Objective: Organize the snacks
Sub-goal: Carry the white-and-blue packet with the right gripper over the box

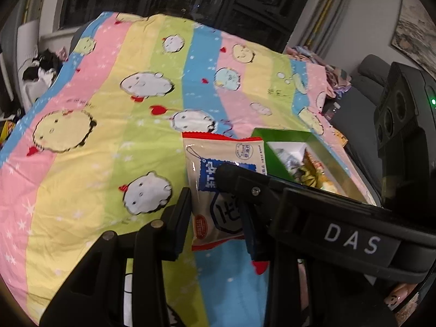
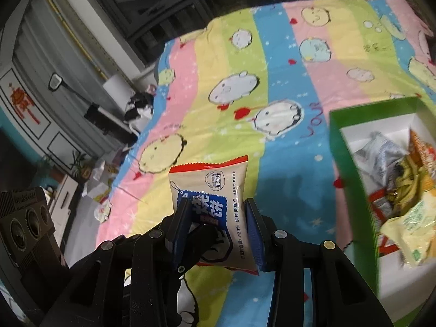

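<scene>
A: Where is the snack packet (image 2: 209, 215) sitting relative to the green box (image 2: 351, 179)?

B: It is hanging in the air above the striped cartoon bedspread (image 1: 109, 125), just to the left of the green box and apart from it. Both grippers are gripping it at once.

A: How are the fingers standing?

B: The right gripper (image 2: 218, 231) is closing its 2 blue-padded fingers (image 2: 256, 234) nearly together on the packet's lower half, pressing it from both sides. The left gripper (image 1: 215, 212) is also pinching the same packet, its fingers narrowly spaced around the packet's lower part, with the right gripper's black arm crossing over the front of it in the left wrist view.

A: And the packet itself?

B: It is standing roughly upright, beige with a red serrated top edge and a blue label.

A: What is lying in the green box?

B: Several other snack bags (image 2: 403, 190), yellow, orange and silvery, are piling up on its white inside, somewhat blurred.
</scene>
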